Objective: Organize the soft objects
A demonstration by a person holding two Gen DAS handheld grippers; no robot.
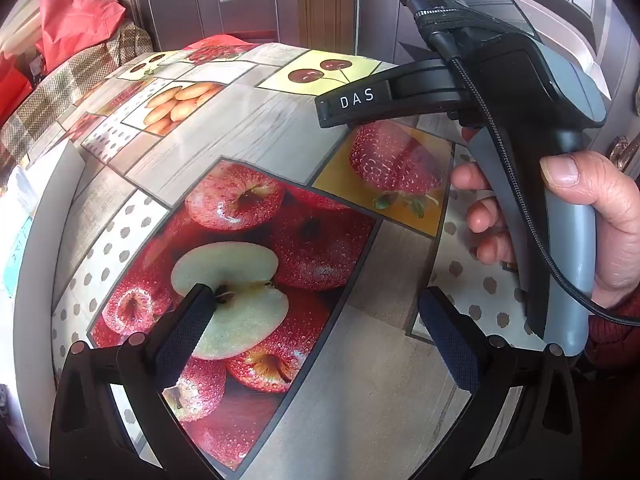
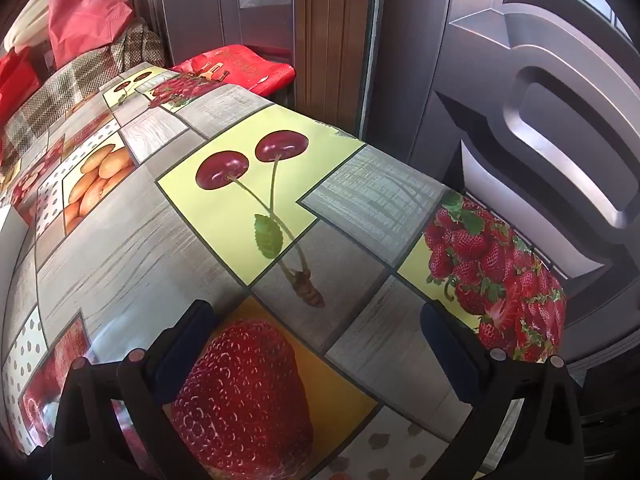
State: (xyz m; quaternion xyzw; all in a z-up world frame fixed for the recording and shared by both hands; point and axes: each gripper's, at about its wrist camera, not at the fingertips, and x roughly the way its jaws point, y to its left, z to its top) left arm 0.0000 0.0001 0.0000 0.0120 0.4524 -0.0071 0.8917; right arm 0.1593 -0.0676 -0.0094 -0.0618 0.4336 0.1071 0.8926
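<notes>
Vinyl, printed with fruit panels, covers the table that fills both views; nothing lies on the part you can see. At the upper left of each frame sit the only soft things in sight: a red bag and a plaid cloth, heaped past the table's far edge and well apart from both tools. A second red bag shows at top centre of the right view, just beyond the table. Whether these are what you are to sort cannot be told.

Your left gripper, at lower centre of its frame, hovers over the apple panel with its jaws wide apart and nothing between them. To the right of that frame your right hand grips the handle of the other tool, held level above the strawberry panel. The right gripper likewise stands wide and unloaded. Both tools appear poised for a reach toward the upper left, probably because no grasp has begun.
</notes>
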